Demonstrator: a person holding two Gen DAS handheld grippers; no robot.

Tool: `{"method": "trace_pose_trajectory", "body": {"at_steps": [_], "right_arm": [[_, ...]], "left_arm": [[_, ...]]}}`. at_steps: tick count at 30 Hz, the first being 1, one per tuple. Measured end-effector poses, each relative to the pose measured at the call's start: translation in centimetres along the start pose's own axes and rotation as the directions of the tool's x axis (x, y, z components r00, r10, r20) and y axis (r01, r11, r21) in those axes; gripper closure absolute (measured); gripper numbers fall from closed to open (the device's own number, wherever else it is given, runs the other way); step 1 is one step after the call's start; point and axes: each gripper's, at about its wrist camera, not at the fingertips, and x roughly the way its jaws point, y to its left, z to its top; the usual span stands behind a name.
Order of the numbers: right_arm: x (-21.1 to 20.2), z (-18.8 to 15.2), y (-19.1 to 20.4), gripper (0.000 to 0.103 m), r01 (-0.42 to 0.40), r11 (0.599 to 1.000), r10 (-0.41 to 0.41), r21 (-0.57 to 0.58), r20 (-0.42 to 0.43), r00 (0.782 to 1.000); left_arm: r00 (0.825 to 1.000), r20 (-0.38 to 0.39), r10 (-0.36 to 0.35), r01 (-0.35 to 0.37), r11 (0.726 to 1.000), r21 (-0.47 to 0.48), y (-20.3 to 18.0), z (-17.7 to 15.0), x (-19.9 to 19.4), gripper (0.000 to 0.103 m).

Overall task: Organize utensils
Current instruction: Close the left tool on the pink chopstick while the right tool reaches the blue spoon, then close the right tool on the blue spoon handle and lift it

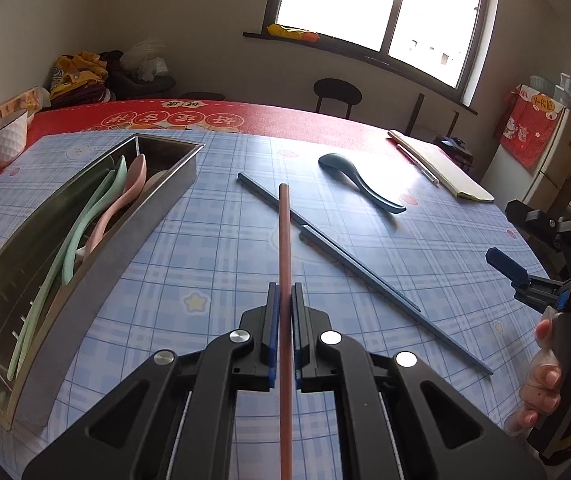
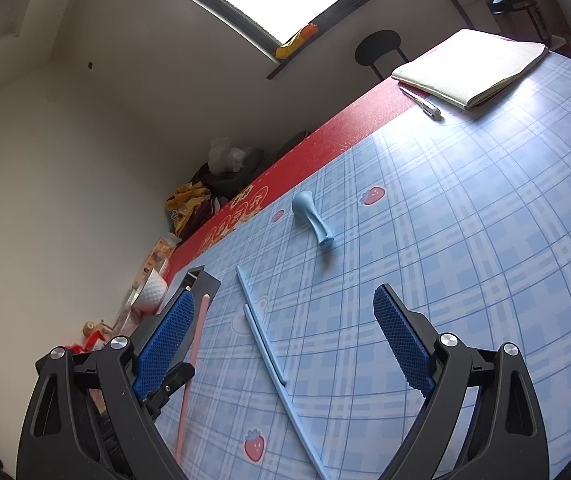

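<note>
Blue checked tablecloth [image 1: 213, 240] carries a steel tray [image 1: 97, 264]. Left gripper [image 1: 284, 300] is clenched on 1 pink chopstick [image 1: 284, 232], thin, stiff, light, probably slippery; right gripper [image 2: 285, 344] stands released.

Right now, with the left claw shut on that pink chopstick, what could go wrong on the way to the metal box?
1. The left claw pinches the pink chopstick with a long end sticking forward; it may pivot or slip.
2. That end could catch the metal box wall or the spoons inside.
3. A low swing might knock the blue chopsticks toward the open right claw.
</note>
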Motion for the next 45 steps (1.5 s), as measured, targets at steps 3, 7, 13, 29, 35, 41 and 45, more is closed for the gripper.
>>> {"method": "trace_pose_trajectory", "body": {"at_steps": [3, 7, 13, 29, 35, 41, 45], "right_arm": [[0.0, 0.2, 0.0, 0.015, 0.029, 1.000, -0.029, 0.001, 0.014, 0.999], [0.5, 0.7, 1.0, 0.015, 0.092, 0.994, -0.093, -0.054, -0.011, 0.996], [3.6, 2.1, 4.3, 0.022, 0.189, 0.939, -0.224, -0.288, -0.093, 0.970], [20.0, 5.5, 6.5, 0.059, 0.266, 0.741, -0.490, -0.617, -0.226, 0.842], [21.9, 6.4, 6.0, 0.062, 0.311, 0.738, -0.521, -0.599, -0.214, 0.827], [22.7, 6.8, 6.2, 0.070, 0.329, 0.736, -0.537, -0.592, -0.216, 0.815], [22.8, 6.5, 6.7, 0.076, 0.340, 0.727, -0.553, -0.597, -0.214, 0.805]], "left_arm": [[1.000, 0.017, -0.011, 0.011, 0.999, -0.035, 0.7, 0.0, -0.3, 0.097], [0.999, 0.022, -0.030, 0.031, 0.999, -0.027, 0.6, 0.4, -0.4, 0.097], [0.996, 0.013, -0.088, 0.089, 0.995, -0.050, 1.6, 1.2, -0.6, 0.097], [0.990, 0.093, -0.108, 0.116, 0.990, -0.083, 4.2, 2.6, -0.8, 0.097], [0.988, 0.101, -0.116, 0.124, 0.989, -0.075, 4.1, 2.3, -1.0, 0.097], [0.987, 0.105, -0.121, 0.130, 0.988, -0.080, 4.1, 2.2, -1.1, 0.097], [0.986, 0.105, -0.133, 0.142, 0.986, -0.090, 4.3, 2.1, -1.1, 0.097]]}}
